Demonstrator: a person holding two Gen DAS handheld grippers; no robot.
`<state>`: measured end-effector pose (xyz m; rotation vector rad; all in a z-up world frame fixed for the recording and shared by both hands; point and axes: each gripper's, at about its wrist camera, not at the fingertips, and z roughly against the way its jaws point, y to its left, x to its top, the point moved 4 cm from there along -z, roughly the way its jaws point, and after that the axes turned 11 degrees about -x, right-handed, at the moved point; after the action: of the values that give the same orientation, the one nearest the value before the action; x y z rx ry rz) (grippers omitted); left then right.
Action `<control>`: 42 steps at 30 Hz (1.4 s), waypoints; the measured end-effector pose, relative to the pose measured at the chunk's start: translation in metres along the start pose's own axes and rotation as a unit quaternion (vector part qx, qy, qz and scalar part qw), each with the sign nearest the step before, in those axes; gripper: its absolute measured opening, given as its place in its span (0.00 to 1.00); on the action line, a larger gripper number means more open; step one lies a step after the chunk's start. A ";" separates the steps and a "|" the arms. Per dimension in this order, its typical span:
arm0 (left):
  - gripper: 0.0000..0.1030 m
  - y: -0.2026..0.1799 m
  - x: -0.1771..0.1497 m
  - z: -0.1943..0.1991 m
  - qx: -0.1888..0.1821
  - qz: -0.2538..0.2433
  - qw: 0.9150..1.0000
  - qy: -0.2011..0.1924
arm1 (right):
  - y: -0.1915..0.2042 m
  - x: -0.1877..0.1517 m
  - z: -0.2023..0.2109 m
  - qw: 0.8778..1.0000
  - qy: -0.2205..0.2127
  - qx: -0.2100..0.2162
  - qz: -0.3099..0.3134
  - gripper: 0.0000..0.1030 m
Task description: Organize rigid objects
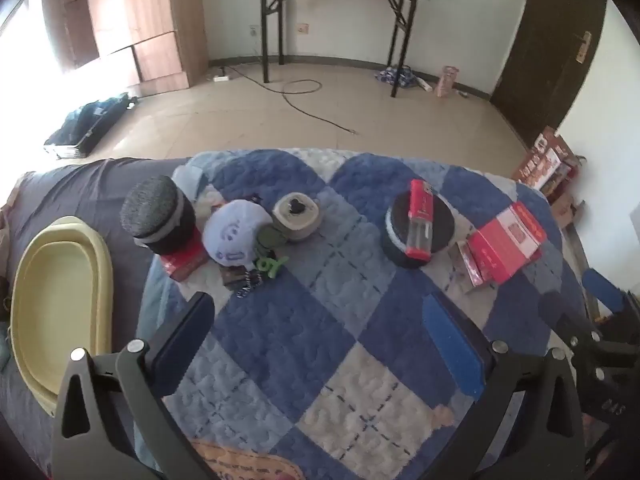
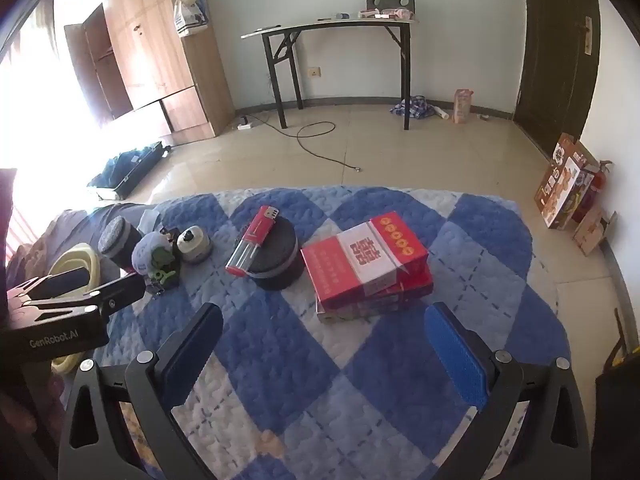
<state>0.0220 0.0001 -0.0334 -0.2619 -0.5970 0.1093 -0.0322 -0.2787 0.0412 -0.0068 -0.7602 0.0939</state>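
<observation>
A blue and white checked quilt (image 2: 280, 360) covers the bed and carries everything. At its nine o'clock edge lies a pale yellow oval tray (image 1: 60, 300), bare inside. Near the quilt's three o'clock side sits a stack of red and white boxes (image 2: 366, 260), the top one lying slightly askew on those beneath. Just beside it toward nine o'clock stands a round black tin (image 2: 276, 260) with a red lighter (image 2: 252, 246) resting slantwise across its lid. Farther toward nine o'clock is a cluster: a dark cylinder with a grey fuzzy top (image 1: 158, 212) standing on a small red box (image 1: 184, 262), a light blue round toy (image 1: 232, 236) touching it, a beige round container (image 1: 296, 216) at the toy's two o'clock, and a green clip (image 1: 270, 266) at the toy's five o'clock.

The left tongs (image 1: 324, 340) hang released, fingers spread wide over bare quilt, nothing between them. The right tongs (image 2: 324, 344) are likewise released and empty, with the box stack at their twelve o'clock, apart from the fingers.
</observation>
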 end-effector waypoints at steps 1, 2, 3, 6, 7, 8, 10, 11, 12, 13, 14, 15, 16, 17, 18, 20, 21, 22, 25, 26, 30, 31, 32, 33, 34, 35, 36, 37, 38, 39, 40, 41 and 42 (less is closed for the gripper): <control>1.00 0.001 0.000 0.000 -0.006 0.003 1.000 0.002 | -0.001 0.002 -0.001 1.000 0.001 0.001 -0.002 1.00; 1.00 0.002 0.001 0.001 -0.015 0.006 1.000 0.002 | 0.001 0.002 -0.001 1.000 -0.004 -0.005 0.008 1.00; 1.00 -0.004 -0.006 0.000 -0.017 -0.016 1.000 -0.005 | 0.002 -0.001 -0.002 1.000 -0.005 -0.004 0.009 1.00; 1.00 -0.009 -0.007 -0.003 0.007 -0.021 1.000 -0.001 | 0.002 -0.002 0.000 1.000 -0.008 -0.004 0.014 1.00; 1.00 -0.008 -0.008 -0.002 0.009 -0.018 1.000 -0.002 | 0.002 -0.002 0.000 1.000 -0.009 -0.004 0.015 1.00; 1.00 -0.005 -0.007 -0.003 0.008 -0.012 1.000 -0.002 | 0.002 -0.003 0.001 1.000 -0.011 -0.005 0.016 1.00; 1.00 -0.001 -0.006 -0.002 0.019 0.002 1.000 -0.007 | 0.002 -0.001 0.002 1.000 -0.014 -0.007 0.015 1.00; 1.00 0.003 -0.005 -0.003 0.021 0.007 1.000 -0.003 | 0.003 0.000 0.002 1.000 -0.014 -0.008 0.013 1.00; 1.00 0.004 -0.005 -0.003 0.022 0.010 1.000 -0.003 | 0.003 0.000 0.003 1.000 -0.013 -0.006 0.012 1.00; 1.00 0.006 -0.004 -0.003 0.020 0.015 1.000 -0.006 | 0.002 0.000 0.004 1.000 -0.014 -0.004 0.011 1.00; 1.00 0.007 -0.004 -0.002 0.017 0.018 1.000 -0.007 | 0.002 0.000 0.004 1.000 -0.015 -0.003 0.010 1.00; 1.00 0.008 -0.004 -0.002 0.009 0.023 1.000 -0.006 | 0.002 0.000 0.004 1.000 -0.015 -0.005 0.010 1.00; 1.00 0.009 -0.004 -0.003 0.003 0.030 1.000 -0.004 | 0.002 0.000 0.004 1.000 -0.015 -0.005 0.010 1.00; 1.00 0.010 -0.004 -0.003 0.000 0.036 0.999 -0.002 | 0.002 -0.001 0.004 1.000 -0.014 -0.003 0.011 1.00; 1.00 0.010 -0.004 -0.004 -0.002 0.035 0.999 -0.001 | 0.002 -0.002 0.004 1.000 -0.013 -0.003 0.013 1.00; 1.00 0.008 -0.005 -0.005 -0.002 0.027 1.000 0.001 | 0.001 -0.001 0.003 1.000 -0.009 -0.002 0.015 1.00; 1.00 0.007 -0.005 -0.004 -0.003 0.022 1.000 0.001 | 0.001 -0.001 0.001 1.000 -0.008 -0.002 0.015 1.00; 1.00 0.005 -0.005 -0.004 -0.003 0.020 1.000 0.001 | 0.001 0.000 0.001 1.000 -0.007 -0.001 0.016 1.00; 1.00 0.003 -0.005 -0.003 -0.005 0.016 1.000 0.001 | 0.003 -0.002 0.001 1.000 -0.009 -0.002 0.017 1.00; 1.00 0.001 -0.005 -0.003 -0.004 0.013 1.000 0.001 | 0.003 -0.001 0.000 1.000 -0.009 -0.002 0.018 1.00; 1.00 0.003 -0.004 -0.001 -0.027 0.026 0.999 -0.004 | 0.003 -0.003 -0.003 1.000 -0.006 -0.008 0.023 1.00; 1.00 0.003 -0.003 -0.001 -0.029 0.023 0.999 -0.005 | 0.003 -0.004 -0.004 1.000 -0.006 -0.010 0.024 1.00; 1.00 0.002 -0.002 0.000 -0.027 0.018 0.999 -0.007 | 0.003 -0.004 -0.004 1.000 -0.006 -0.011 0.024 1.00; 1.00 0.001 -0.002 0.002 -0.022 0.012 1.000 -0.010 | 0.003 -0.004 -0.005 1.000 -0.005 -0.012 0.023 1.00; 1.00 -0.001 -0.001 0.003 -0.017 0.003 1.000 -0.013 | 0.003 -0.004 -0.005 1.000 -0.005 -0.012 0.023 1.00; 1.00 -0.003 -0.001 0.004 -0.009 -0.007 1.000 -0.016 | 0.003 -0.003 -0.006 1.000 -0.004 -0.011 0.021 1.00; 1.00 -0.004 0.000 0.004 -0.004 -0.012 1.000 -0.017 | 0.002 -0.004 -0.006 1.000 -0.004 -0.010 0.022 1.00; 1.00 -0.006 0.000 0.004 0.002 -0.018 1.000 -0.017 | 0.002 -0.004 -0.006 1.000 -0.005 -0.011 0.022 1.00; 1.00 -0.007 -0.001 0.004 0.005 -0.022 1.000 -0.015 | 0.002 -0.004 -0.006 1.000 -0.005 -0.012 0.023 1.00; 1.00 -0.006 -0.002 0.003 0.006 -0.023 1.000 -0.013 | 0.002 -0.005 -0.007 1.000 -0.004 -0.013 0.025 1.00; 1.00 -0.006 -0.002 0.002 0.006 -0.024 1.000 -0.010 | 0.003 -0.006 -0.007 1.000 -0.003 -0.014 0.027 1.00; 1.00 -0.006 -0.003 0.001 0.006 -0.025 1.000 -0.007 | 0.003 -0.006 -0.008 1.000 -0.002 -0.014 0.028 1.00; 1.00 -0.006 -0.003 0.000 0.007 -0.025 1.000 -0.006 | 0.003 -0.007 -0.009 0.999 0.000 -0.013 0.029 1.00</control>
<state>0.0196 -0.0057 -0.0333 -0.2334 -0.6143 0.0669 -0.0311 -0.2757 0.0295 -0.0546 -0.7608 0.1395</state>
